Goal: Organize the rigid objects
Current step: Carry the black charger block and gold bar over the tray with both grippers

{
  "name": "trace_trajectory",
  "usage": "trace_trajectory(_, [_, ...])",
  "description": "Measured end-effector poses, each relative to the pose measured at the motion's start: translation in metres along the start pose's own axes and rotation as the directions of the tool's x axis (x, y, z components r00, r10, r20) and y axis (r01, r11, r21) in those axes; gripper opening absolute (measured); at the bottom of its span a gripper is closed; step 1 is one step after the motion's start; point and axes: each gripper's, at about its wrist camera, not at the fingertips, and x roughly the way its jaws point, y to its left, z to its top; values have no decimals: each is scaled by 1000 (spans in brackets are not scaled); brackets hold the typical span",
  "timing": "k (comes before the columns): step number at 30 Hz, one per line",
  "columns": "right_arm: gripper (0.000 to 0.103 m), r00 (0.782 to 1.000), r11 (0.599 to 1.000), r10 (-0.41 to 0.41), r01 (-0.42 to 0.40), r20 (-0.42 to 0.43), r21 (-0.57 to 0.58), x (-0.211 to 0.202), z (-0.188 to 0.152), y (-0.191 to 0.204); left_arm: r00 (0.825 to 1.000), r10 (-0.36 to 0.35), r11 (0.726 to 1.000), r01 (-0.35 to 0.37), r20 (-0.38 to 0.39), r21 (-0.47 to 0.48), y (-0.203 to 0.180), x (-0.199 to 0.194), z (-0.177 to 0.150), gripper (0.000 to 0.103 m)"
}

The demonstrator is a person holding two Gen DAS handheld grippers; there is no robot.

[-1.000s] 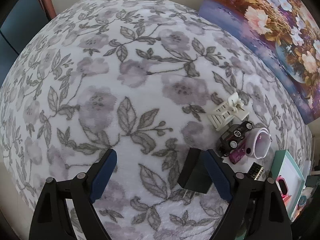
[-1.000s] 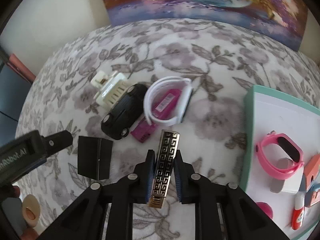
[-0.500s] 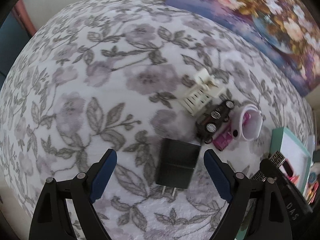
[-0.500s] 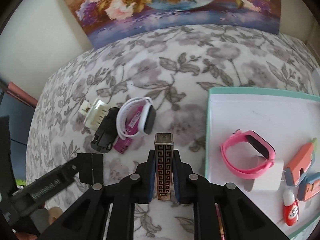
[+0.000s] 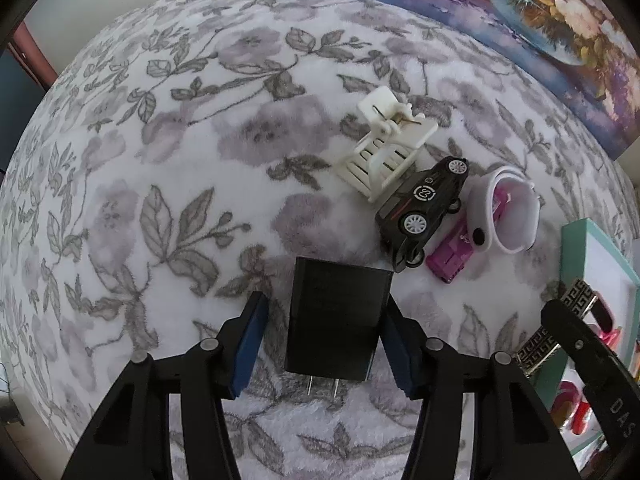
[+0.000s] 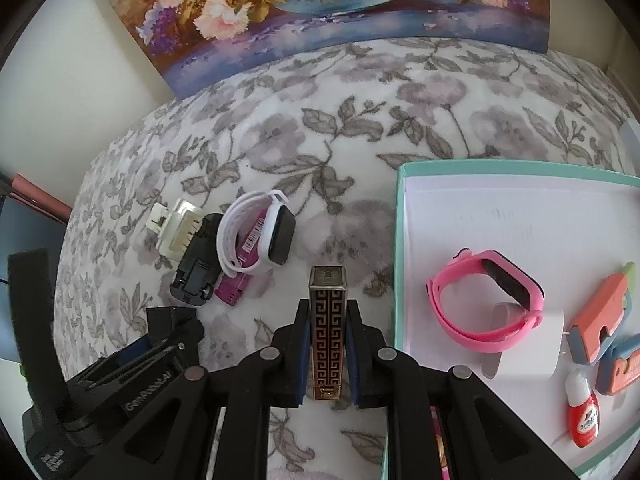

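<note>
My left gripper [image 5: 325,342] is open, its jaws on either side of a black plug adapter [image 5: 336,316] that lies on the flowered cloth; the pads do not touch it. My right gripper [image 6: 327,344] is shut on a black-and-gold patterned bar [image 6: 327,320], held above the cloth just left of the teal-rimmed white tray [image 6: 516,216]. The tray holds a pink watch [image 6: 486,304], a white charger [image 6: 528,350], orange cutters [image 6: 600,320] and a red bottle [image 6: 582,410].
A cream plastic part [image 5: 384,152], black toy car [image 5: 424,208], white watch [image 5: 504,208] and magenta car [image 5: 448,258] lie clustered beyond the adapter. A flower painting [image 6: 320,12] leans on the wall behind. The bar also shows at the right of the left wrist view [image 5: 576,300].
My left gripper has moved over the black adapter and narrowed around it. My right gripper has carried the patterned bar right, toward the tray.
</note>
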Motion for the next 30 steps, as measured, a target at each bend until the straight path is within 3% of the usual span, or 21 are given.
trace_trajectory(3, [17,1000,1000,-3,3,-1,-3,1,0,1,1000,23,1000,-24,11,18,-7,2,-5,57])
trace_trajectory(6, [17,1000,1000,-5,5,-1,-8,0,0,2,1000,9,1000,-9,20,20,-15,3,-5,42])
trace_trajectory(12, [17,1000,1000,4,-3,11,-17,-7,1,4,999,-44,999,44,32,0,-17,-15,3,42])
trace_trajectory(17, [17,999,1000,17,-16,48,-17,-24,5,5,993,-55,998,56,100,-8,-7,-43,13,42])
trace_trajectory(21, [17,994,999,27,-25,102,-22,-48,10,6,981,-86,996,91,174,-20,-4,-77,20,42])
trace_trajectory(30, [17,979,1000,-11,8,205,18,-104,14,-8,934,-121,992,121,335,20,-13,-146,16,42])
